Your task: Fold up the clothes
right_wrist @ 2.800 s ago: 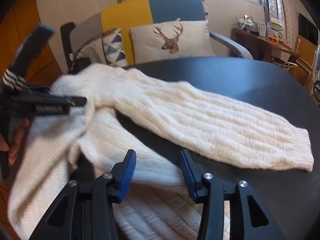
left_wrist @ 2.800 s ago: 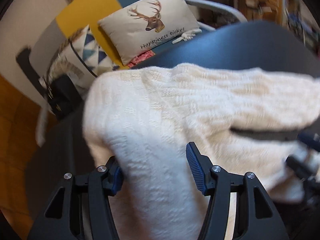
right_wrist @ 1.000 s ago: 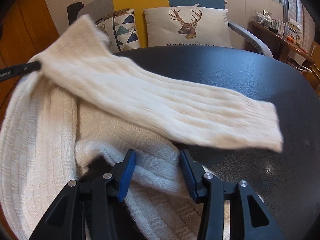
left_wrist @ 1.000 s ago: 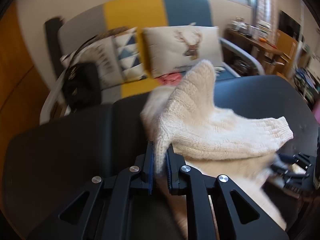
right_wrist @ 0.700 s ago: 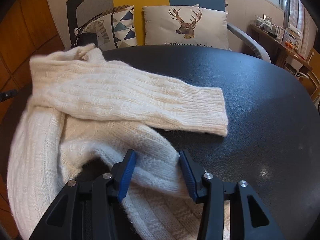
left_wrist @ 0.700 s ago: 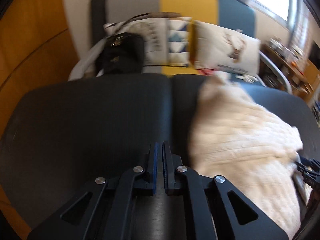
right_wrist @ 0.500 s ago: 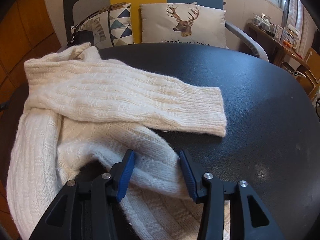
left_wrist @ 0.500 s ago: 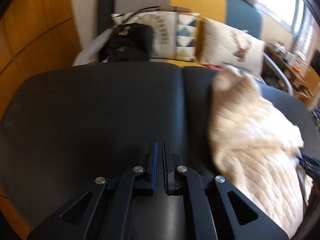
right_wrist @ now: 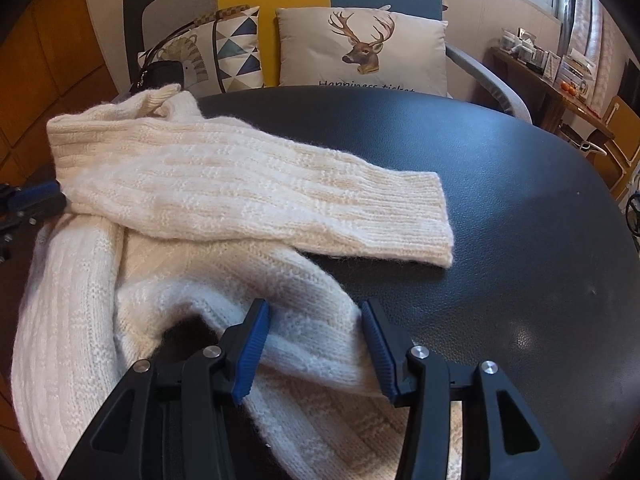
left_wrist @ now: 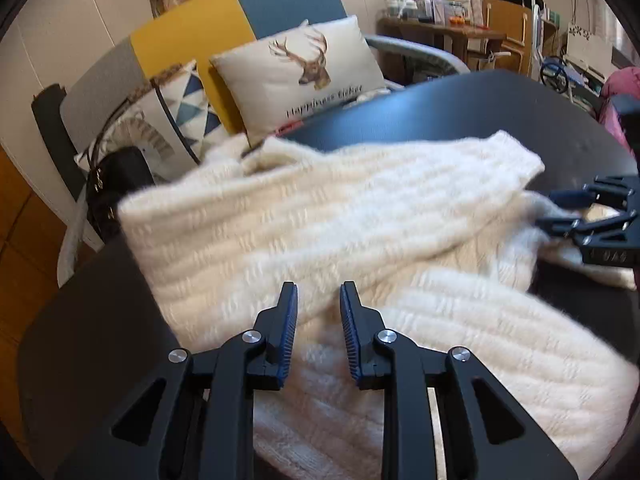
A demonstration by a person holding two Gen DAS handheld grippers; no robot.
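Note:
A cream knitted sweater (right_wrist: 240, 184) lies on the black round table (right_wrist: 500, 200), one sleeve (right_wrist: 400, 212) folded across its body. My right gripper (right_wrist: 316, 332) sits at the near edge, jaws half apart, pads pressed on either side of a thick fold of the sweater. Low over the sweater (left_wrist: 360, 220) hangs my left gripper (left_wrist: 319, 312). Its jaws are opening, and the knit shows in the narrow gap without being pinched. The right gripper (left_wrist: 576, 212) shows at the right edge of the left wrist view. The left gripper (right_wrist: 28, 200) peeks in at the left edge of the right wrist view.
Behind the table stands a grey, yellow and blue armchair with a deer cushion (right_wrist: 364, 52), a triangle-pattern cushion (right_wrist: 228, 48) and a black bag (left_wrist: 116, 184). A cluttered wooden desk (right_wrist: 552, 80) is at the back right. Bare tabletop stretches to the sweater's right.
My left gripper let go of the sleeve, which dropped across the sweater. It swung shut over bare table to the left, then came back over the sweater with jaws parting. The right gripper held still.

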